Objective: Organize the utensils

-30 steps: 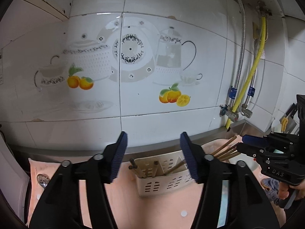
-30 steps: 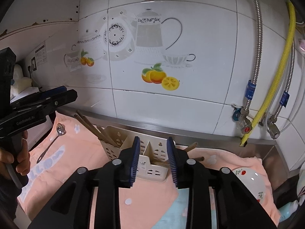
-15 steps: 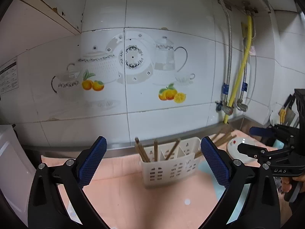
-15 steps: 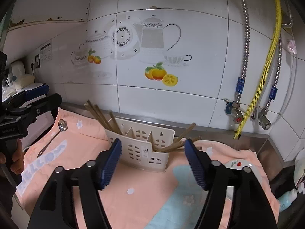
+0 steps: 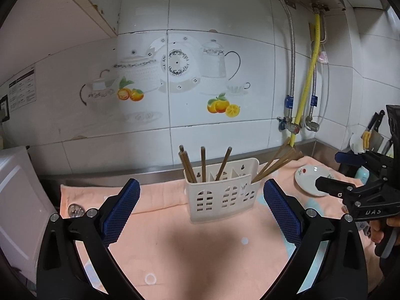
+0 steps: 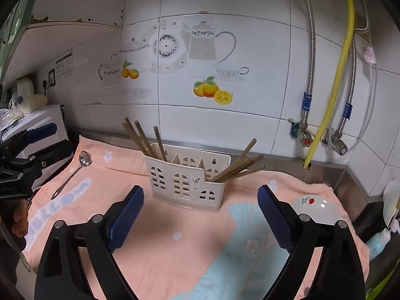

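Both grippers, left and right, had just spread wide and held nothing; chopsticks sat in the holder at frame centre, so the spoon at left likely needs grasping next.

Dim, soft-shadowed views with heavy fisheye bending and dark corners.

Cream utensil caddy with arched cut-outs holds brown chopsticks. Peach cloth bears pale-blue patches, white flowers and dots. White wall tiles show grey teapots and orange fruit. Yellow corrugated hose; white dish with red motif; black grippers, blue pads.
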Demonstrator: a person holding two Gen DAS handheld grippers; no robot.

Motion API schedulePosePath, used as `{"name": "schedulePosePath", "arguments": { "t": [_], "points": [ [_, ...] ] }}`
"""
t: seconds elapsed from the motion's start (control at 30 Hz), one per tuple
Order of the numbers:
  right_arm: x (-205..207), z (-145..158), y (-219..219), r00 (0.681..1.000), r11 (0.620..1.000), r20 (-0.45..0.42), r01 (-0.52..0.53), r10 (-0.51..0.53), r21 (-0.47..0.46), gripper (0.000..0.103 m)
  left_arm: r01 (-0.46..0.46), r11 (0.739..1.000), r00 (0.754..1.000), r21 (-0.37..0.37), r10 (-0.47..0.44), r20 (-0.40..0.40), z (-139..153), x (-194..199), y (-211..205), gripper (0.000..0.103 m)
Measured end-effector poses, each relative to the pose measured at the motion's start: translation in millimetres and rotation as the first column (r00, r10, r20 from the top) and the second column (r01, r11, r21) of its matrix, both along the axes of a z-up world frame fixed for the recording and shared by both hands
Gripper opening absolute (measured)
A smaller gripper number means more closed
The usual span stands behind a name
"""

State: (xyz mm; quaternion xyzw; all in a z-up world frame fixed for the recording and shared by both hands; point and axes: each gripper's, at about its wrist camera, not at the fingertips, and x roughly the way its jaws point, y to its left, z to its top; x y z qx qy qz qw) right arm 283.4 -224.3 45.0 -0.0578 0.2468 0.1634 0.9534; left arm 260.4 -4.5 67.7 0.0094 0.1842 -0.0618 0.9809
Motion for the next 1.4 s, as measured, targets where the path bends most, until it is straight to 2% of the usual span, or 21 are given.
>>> {"name": "schedulePosePath", "arguments": {
  "t": [0.33,1.0,1.4],
  "points": [
    [-31,-4,2,1.0,1.0,0.018,0.018,-0.018,0.003,0.093,-0.016,1.0,1.0,0.012,0.015,0.015,-7,-36,3,0.098],
    [-87,-29,17,0.997,0.997,0.04,0.073,-0.072,-0.01,0.096,-0.042,0.999,0.999,-0.034,0.042,-0.008,-34,-85,17,0.098],
    [-101,-36,20,0.996,0.997,0.034,0.08,-0.08,0.014,0.096,-0.09,0.996,0.996,0.01,0.09,-0.004,-39,-98,19,0.098]
  ]
}}
